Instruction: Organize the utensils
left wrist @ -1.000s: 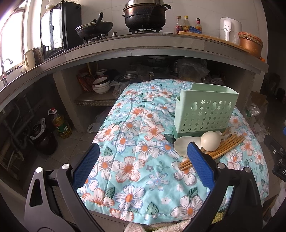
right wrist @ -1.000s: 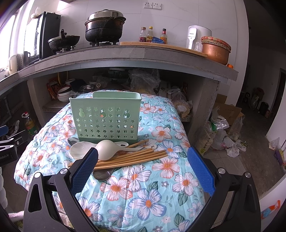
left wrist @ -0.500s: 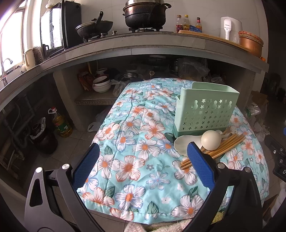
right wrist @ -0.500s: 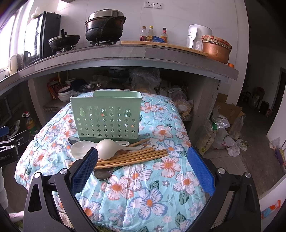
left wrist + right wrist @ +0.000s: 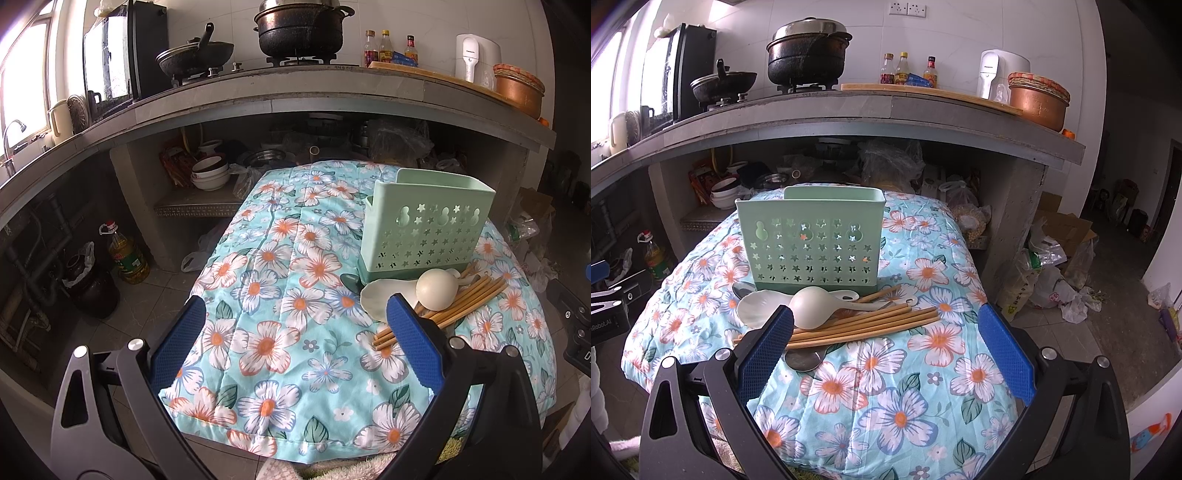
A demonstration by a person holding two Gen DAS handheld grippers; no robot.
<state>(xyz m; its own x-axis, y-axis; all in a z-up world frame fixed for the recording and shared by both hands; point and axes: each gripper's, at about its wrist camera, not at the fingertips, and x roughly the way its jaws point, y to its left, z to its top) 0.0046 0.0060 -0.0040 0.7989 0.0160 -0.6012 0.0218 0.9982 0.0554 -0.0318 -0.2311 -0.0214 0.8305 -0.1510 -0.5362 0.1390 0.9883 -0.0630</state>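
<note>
Chopsticks (image 5: 864, 325) lie in a loose bundle on the flowered cloth (image 5: 897, 387) that covers the table, just in front of the green caddy (image 5: 810, 240), which stands upright toward the far middle of the cloth with its star-punched wall facing the cameras. Across the bundle rests a white ladle (image 5: 812, 306), bowl side down, touching the sticks; a white rice paddle (image 5: 755, 306) lies just beside it on the left, and a second white utensil's handle (image 5: 846, 295) shows behind the ladle. A metal spoon (image 5: 802, 360) pokes out from under the near side of the sticks, and another dark spoon bowl (image 5: 740, 290) sits at the caddy's left foot. The right gripper (image 5: 884, 354) hangs above the near edge of the cloth with its blue pads spread wide and nothing between them; its left pad overlaps the near end of the chopsticks in view, though whether it touches them cannot be told. The left gripper (image 5: 293, 345) hovers over the left part of the cloth, likewise wide apart and holding nothing, with the caddy (image 5: 424, 229), ladle (image 5: 436, 291) and chopsticks (image 5: 461, 302) off to its right. Behind the table a stone counter (image 5: 886, 107) carries a black pot (image 5: 807, 51), a wok (image 5: 724, 85), three bottles (image 5: 908, 68) and a copper bowl (image 5: 1038, 99).
</note>
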